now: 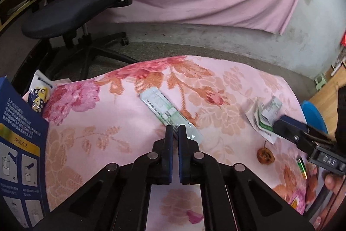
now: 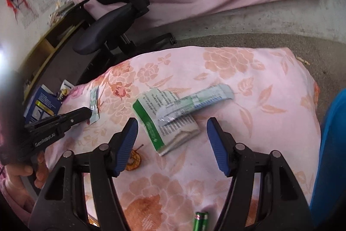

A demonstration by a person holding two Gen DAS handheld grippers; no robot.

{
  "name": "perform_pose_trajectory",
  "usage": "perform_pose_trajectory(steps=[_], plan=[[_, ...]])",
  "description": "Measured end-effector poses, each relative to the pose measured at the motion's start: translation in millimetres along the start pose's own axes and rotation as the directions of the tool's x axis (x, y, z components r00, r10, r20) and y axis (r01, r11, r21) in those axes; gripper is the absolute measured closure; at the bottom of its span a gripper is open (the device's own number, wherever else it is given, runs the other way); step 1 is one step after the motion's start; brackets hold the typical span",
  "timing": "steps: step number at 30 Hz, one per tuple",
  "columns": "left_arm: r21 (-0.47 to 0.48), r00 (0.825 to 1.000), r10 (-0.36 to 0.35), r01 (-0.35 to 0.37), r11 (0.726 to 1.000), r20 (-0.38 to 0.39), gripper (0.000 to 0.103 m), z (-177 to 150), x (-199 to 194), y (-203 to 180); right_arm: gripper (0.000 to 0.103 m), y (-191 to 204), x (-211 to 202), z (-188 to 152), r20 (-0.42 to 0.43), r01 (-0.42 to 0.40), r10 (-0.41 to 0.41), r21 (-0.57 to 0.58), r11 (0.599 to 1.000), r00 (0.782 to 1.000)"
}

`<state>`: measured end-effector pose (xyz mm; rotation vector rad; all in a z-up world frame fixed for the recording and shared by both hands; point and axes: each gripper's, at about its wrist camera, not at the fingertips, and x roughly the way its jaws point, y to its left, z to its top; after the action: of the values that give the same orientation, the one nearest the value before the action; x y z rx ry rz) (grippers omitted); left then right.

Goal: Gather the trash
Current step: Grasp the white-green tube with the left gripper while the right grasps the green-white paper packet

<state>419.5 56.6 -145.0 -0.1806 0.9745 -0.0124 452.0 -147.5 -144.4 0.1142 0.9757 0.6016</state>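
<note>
The left gripper has its blue pads nearly together, clenched at the near end of a long flat sachet, though whether the foil sits between the pads I cannot tell; the sachet lies diagonally on the floral cloth, running away to the far left; a blue box stands at the left edge, with a small yellow-and-white packet beyond it. The right gripper is released, its fingers spread wide above the cloth, apart from everything; between and just beyond them lies a folded leaflet with a green border, and a crumpled silvery tube wrapper rests across its far part; a dried brown fruit slice lies near the left finger; a green battery lies at the near edge; an office chair stands beyond the table on the left.
</note>
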Motion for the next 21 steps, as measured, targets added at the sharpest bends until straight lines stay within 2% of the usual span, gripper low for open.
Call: perform_pose_trajectory(steps=[3,8,10,12,13,14,18,21], plan=[[0.028,1.0,0.002,-0.002,1.0,-0.01,0.101,-0.9,1.3,-5.5,0.013,4.7,5.8,1.3,-0.018,0.005,-0.005,-0.024,1.0,1.0],[-0.047,0.998,-0.061,0.06,0.997,-0.023,0.097,-1.0,-0.8,6.1,0.025,11.6,10.1,-3.3,-0.048,0.046,-0.05,-0.079,0.996,0.998],[-0.058,0.997,-0.082,0.08,0.995,-0.018,0.09,0.5,-2.9,8.5,0.025,15.3,10.4,-5.6,-0.05,0.063,-0.069,-0.103,0.993,0.996],[-0.059,0.995,-0.098,0.098,0.993,-0.002,0.067,1.4,-5.1,6.6,0.026,17.0,10.2,-7.2,-0.046,0.072,-0.078,-0.113,0.991,0.996],[-0.055,0.995,-0.102,0.102,0.993,0.009,0.062,2.4,-6.1,4.3,0.026,16.1,8.7,-8.4,-0.044,0.068,-0.073,-0.11,0.992,0.996],[-0.043,0.995,-0.095,0.096,0.994,0.016,0.059,3.1,-5.6,1.5,0.027,15.1,7.7,-9.4,-0.042,0.061,-0.066,-0.103,0.993,0.997],[0.066,1.0,0.003,-0.002,0.998,-0.011,0.059,8.0,6.7,-17.2,0.028,-1.1,-1.2,-12.3,-0.019,0.016,-0.016,-0.017,1.0,1.0],[0.09,0.999,0.036,-0.035,0.995,-0.013,0.063,7.4,10.2,-22.8,0.028,-5.4,-3.2,-11.7,-0.009,0.011,-0.011,0.012,1.0,1.0]])
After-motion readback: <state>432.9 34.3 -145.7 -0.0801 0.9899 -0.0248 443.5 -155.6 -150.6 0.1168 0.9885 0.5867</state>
